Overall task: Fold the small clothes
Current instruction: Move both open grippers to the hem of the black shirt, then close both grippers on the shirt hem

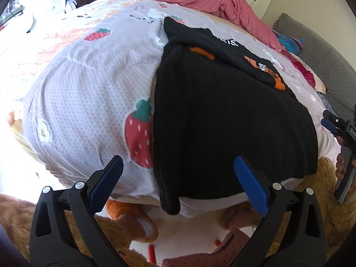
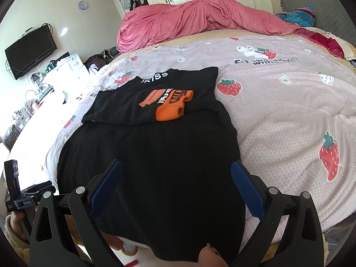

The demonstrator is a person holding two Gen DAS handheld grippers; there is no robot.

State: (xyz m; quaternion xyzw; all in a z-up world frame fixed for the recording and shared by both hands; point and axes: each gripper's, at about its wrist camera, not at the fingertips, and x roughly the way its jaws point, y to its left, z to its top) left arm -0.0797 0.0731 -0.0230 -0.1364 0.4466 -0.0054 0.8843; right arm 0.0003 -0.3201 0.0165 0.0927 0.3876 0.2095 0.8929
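Bedding is filling both views: a lilac quilted bedspread printed with red strawberries (image 2: 278, 115) is covering the mattress, with a crumpled pink duvet (image 2: 189, 20) lying at its far side; on the spread, a black knitted garment with an orange-and-white print (image 2: 155, 151) is lying flat, its far part already folded back so the print is facing up, its near hem draping over the bed edge toward the person; its long axis is running away from both claws, straight ahead of them. The right gripper (image 2: 175, 191) is hovering directly over the near hem, centred on the cloth, jaws spread wide and gripping nothing; the left gripper (image 1: 178, 182) is hanging at the garment's left edge, jaws likewise wide apart and empty, one blue pad over the spread and the other over the black cloth. Judging by this, the right claw is sitting nearer the garment's middle, while the left is better placed for the left corner of the hem.
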